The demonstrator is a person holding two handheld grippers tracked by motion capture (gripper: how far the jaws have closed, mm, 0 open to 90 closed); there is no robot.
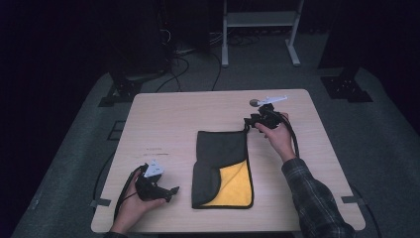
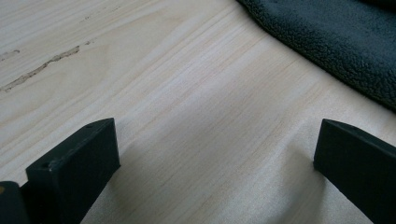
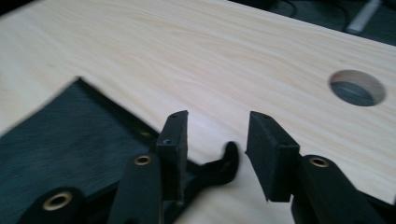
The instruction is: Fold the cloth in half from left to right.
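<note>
1. The cloth (image 1: 221,168) lies mid-table (image 1: 163,114) — its near corner folded over.
2. The left gripper (image 1: 171,191) rests left of it, near the front edge.
3. The right gripper (image 1: 247,121) sits at the cloth's far right corner — a hole (image 1: 254,103) behind it.

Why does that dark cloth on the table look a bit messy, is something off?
The dark grey fleece cloth with a yellow underside lies unevenly folded: its lower left flap curls over, leaving the yellow side showing at the lower right. The pale wooden table also bears a small scuff mark left of the cloth. Nothing is spilled.
</note>
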